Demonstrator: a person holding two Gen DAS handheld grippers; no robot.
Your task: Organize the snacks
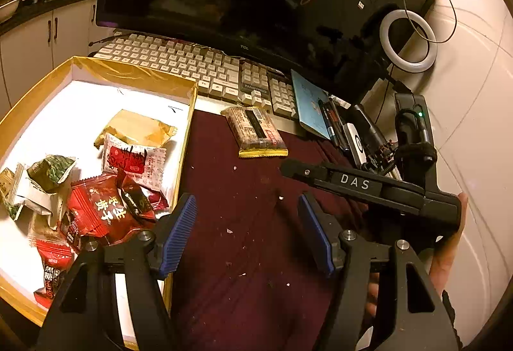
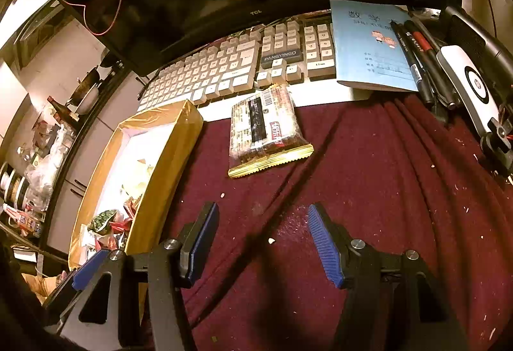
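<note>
One snack bar packet: flat, oblong, clear crinkled film with a gold crimped edge, lying alone at frame centre on the maroon cloth of the bench, just below the keyboard. One gold-rimmed cardboard box, white inside, left of frame, holding roughly nine crinkled foil wrappers, red, green and tan. Left tongs: two ribbed blue pads, apart, empty. Right tongs: the same, apart, empty.
</note>
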